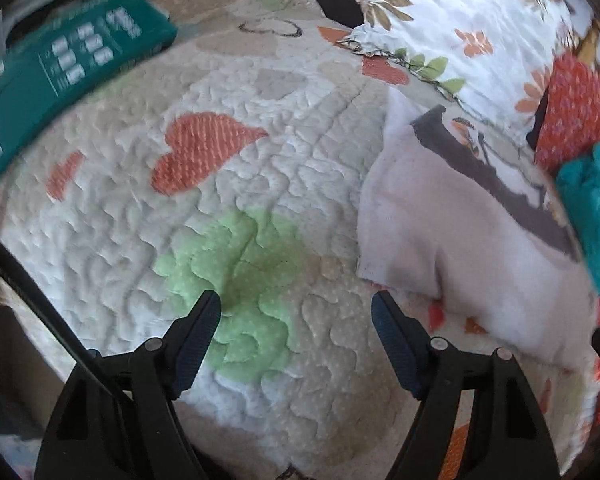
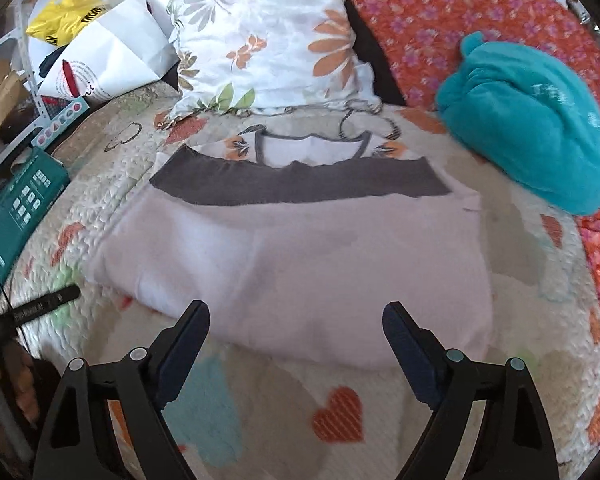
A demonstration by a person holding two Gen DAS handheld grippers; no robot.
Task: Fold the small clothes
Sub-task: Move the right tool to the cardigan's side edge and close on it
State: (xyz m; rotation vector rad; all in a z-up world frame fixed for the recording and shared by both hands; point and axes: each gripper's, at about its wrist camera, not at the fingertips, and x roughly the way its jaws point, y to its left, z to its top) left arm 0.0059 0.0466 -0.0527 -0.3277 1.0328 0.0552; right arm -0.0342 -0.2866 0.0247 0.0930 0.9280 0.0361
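Hovering both empty, spread grippers, left (image 1: pixel 296 312) and right (image 2: pixel 296 322), above the pale shirt (image 2: pixel 300 256), I judged gripping matching corners would fold squarely.

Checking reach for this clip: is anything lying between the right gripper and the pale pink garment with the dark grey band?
Nothing visible does. The right gripper, jaws open, hangs just before the pale pink garment with the dark grey band; only bare quilted heart-print bedspread lies below.
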